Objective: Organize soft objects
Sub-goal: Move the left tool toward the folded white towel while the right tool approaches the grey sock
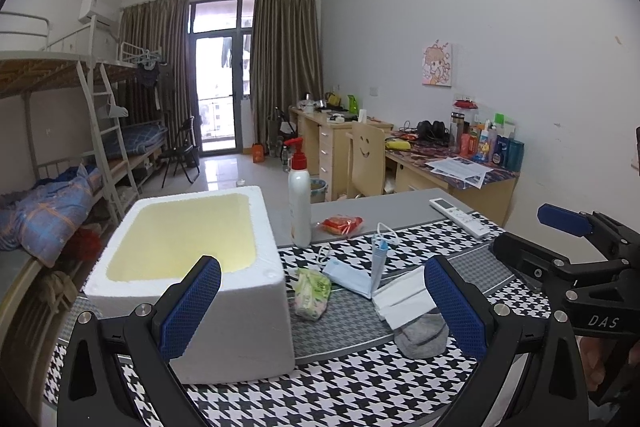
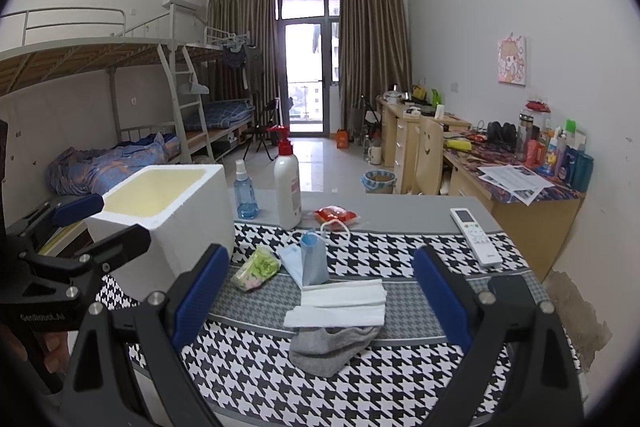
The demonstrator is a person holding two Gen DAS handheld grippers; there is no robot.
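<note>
Your left gripper: jaws spread wide, nothing held, hovering over the worktop in front of the foam box. Your right gripper: jaws likewise wide apart and empty, above the soft items.

Soft items, all lying on the checked cloth, outside the box:
- grey sock, nearest you, its far edge tucked under the white folded tissues;
- blue face masks, just beyond the tissues, one standing folded;
- green tissue pack, beside the box's right wall.

Foam box: open, on the left, inside bare as far as you can see.

Further back: lotion pump bottle, blue spray bottle, red snack packet, white remote.
</note>
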